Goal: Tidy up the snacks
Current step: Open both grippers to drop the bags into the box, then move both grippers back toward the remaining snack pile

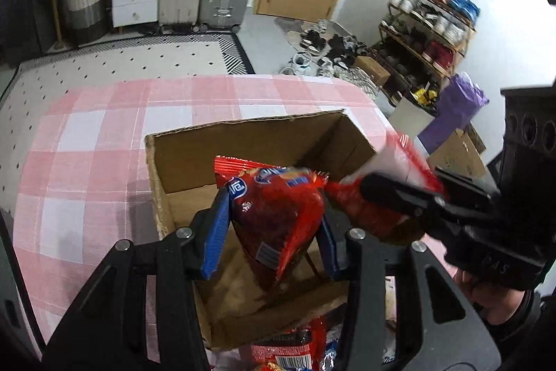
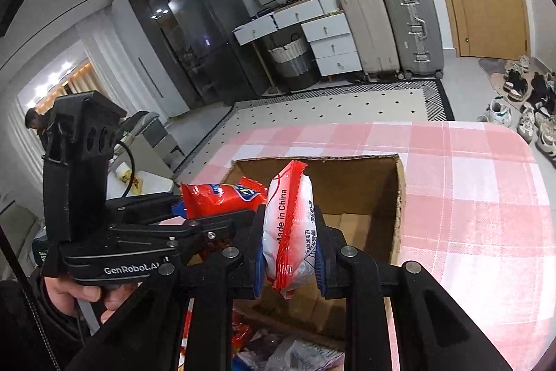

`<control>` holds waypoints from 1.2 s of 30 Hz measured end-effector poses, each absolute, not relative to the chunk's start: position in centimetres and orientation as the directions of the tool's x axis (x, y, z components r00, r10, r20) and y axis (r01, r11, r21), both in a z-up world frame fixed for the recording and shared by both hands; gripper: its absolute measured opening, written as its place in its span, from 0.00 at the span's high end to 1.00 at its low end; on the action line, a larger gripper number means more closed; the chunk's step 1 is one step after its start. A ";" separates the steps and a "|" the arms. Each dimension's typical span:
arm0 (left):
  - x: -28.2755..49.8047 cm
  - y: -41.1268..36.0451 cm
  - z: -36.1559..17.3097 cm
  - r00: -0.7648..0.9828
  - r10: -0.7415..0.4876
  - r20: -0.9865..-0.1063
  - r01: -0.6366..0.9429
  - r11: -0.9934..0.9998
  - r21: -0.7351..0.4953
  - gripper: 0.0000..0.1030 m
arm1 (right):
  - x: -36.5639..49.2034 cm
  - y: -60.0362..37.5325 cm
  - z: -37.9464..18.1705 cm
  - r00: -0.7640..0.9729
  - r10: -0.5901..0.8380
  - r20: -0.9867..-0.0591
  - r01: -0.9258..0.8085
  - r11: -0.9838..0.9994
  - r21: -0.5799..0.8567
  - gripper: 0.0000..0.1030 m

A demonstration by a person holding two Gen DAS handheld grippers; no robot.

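While each gripper [image 1: 271, 225] [image 2: 290, 252] grasps an upright snack packet [image 1: 274, 214] [image 2: 292, 225], both overhang the box [image 1: 243, 134].

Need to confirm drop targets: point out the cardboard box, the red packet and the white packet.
cardboard box [image 1: 243, 145], left wrist view, inner back wall.
red packet [image 1: 274, 214], left wrist view, front face.
white packet [image 2: 292, 225], right wrist view, printed side.
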State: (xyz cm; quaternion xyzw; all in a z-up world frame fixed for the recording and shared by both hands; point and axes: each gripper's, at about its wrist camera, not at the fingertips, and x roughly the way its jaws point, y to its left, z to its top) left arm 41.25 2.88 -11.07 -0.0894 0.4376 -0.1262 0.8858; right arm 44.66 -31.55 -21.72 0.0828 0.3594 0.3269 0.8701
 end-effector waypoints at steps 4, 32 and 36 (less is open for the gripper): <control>41.3 3.2 -11.3 0.593 -0.286 -0.753 0.133 0.957 -0.259 0.41 | 44.5 -32.3 -21.7 0.565 0.611 -0.554 -0.493 0.789 0.367 0.29; 22.9 3.1 -4.1 0.707 -0.186 -0.682 0.108 0.982 -0.156 0.16 | 27.0 -38.6 -15.4 0.729 0.569 -0.381 -0.470 0.820 0.326 0.01; 20.4 3.1 -3.7 0.719 -0.183 -0.670 0.103 0.982 -0.158 0.10 | 24.6 -38.8 -15.5 0.738 0.556 -0.382 -0.464 0.829 0.311 0.01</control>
